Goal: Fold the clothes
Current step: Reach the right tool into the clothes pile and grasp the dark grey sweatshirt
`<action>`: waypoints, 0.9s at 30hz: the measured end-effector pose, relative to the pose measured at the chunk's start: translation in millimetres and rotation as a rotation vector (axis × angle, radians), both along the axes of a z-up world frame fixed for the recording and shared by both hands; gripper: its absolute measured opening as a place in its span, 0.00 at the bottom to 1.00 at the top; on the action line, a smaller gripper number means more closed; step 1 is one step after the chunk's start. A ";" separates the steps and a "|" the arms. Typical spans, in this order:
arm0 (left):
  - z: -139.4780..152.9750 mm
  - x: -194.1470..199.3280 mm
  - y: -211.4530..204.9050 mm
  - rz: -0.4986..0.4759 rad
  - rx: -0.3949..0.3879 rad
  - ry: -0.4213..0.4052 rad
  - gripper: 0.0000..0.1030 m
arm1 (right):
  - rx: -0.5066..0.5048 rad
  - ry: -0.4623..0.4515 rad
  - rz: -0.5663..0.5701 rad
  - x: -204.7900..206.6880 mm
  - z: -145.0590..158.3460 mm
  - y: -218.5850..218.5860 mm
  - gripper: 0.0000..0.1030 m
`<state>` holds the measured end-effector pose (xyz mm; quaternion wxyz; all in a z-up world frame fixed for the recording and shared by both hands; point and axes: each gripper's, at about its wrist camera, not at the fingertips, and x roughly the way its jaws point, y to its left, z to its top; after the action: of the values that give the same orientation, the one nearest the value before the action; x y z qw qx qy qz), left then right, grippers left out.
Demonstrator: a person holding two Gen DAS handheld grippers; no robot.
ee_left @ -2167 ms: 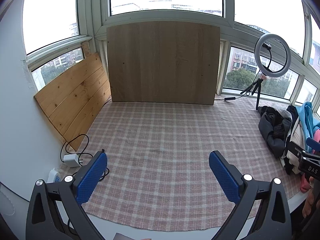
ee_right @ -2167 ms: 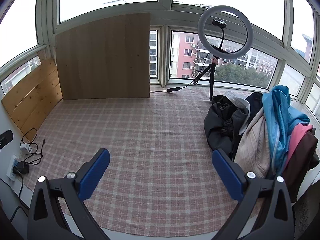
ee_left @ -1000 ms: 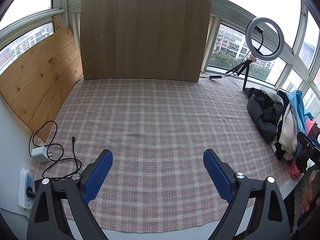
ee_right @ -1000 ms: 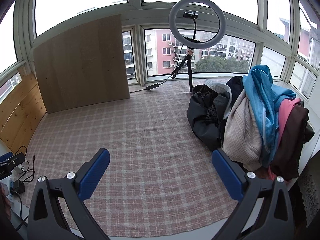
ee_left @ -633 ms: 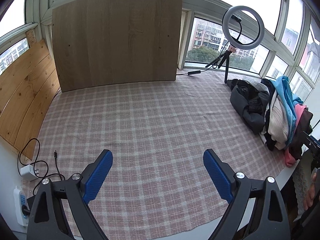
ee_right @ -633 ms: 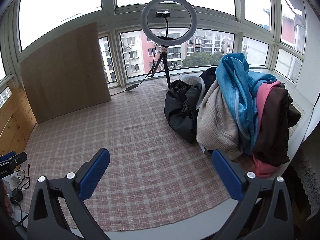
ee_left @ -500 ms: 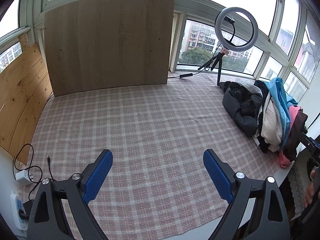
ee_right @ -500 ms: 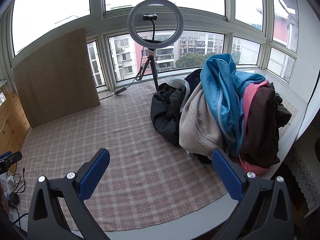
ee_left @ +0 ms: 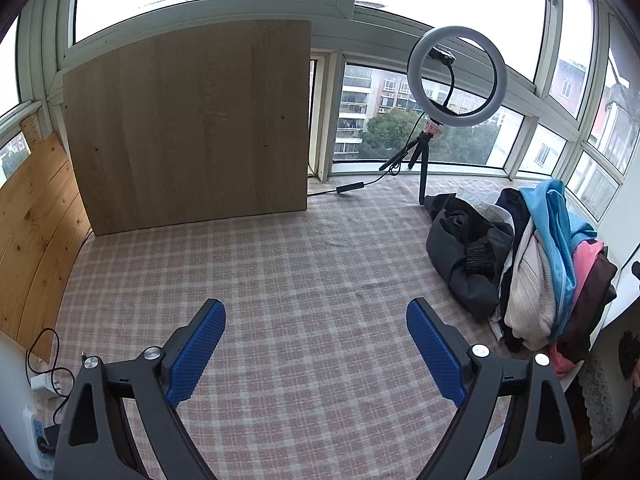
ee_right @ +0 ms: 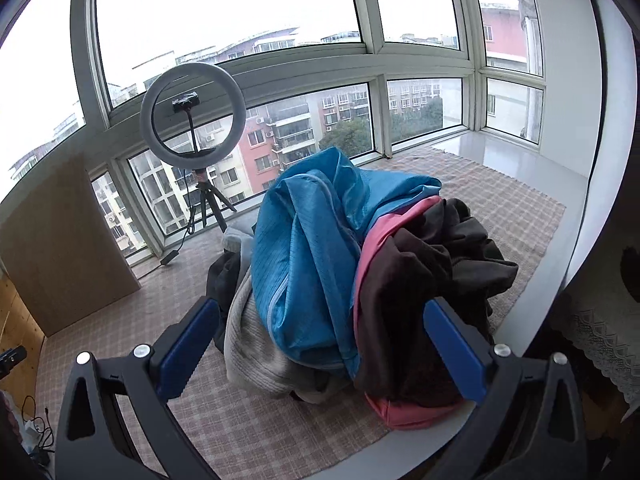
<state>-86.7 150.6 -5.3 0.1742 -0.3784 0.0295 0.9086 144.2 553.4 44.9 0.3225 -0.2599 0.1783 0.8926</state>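
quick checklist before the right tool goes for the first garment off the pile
1. Right tool open: ok, jaws wide with nothing between them.
2. Left tool free: ok, open and empty over the pink checked cloth.
3. Heap of unfolded clothes ahead of right tool: ok, fills the view between its fingers.
4. Top garment reachable: ok, the shiny blue zip jacket lies uppermost.
5. Jacket free of the dark brown garment and pink garment: cannot tell, layers overlap.
6. Folding space: ok, the cloth in front of the left tool is bare.
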 end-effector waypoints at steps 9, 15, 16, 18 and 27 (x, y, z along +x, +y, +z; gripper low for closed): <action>15.7 -11.2 123.3 -0.093 0.023 0.027 0.89 | 0.141 -0.013 -0.053 41.0 46.0 109.1 1.00; 10.1 -10.4 195.0 -0.161 0.003 0.013 0.90 | 0.081 -0.009 -0.019 60.3 35.8 153.6 0.99; 8.2 -9.9 204.1 -0.171 -0.003 0.011 0.90 | 0.072 -0.017 -0.010 60.6 30.5 158.5 0.99; 3.9 -9.3 221.0 -0.190 -0.015 0.004 0.90 | 0.025 -0.019 0.028 60.1 17.1 164.8 0.95; -10.5 -8.2 272.9 -0.282 -0.069 -0.023 0.90 | -0.133 -0.080 0.286 16.4 -47.7 129.3 0.80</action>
<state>-94.9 423.6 -15.8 0.2874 -0.3867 0.1115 0.8692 160.6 682.8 -2.8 0.1810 -0.3386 0.1850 0.9046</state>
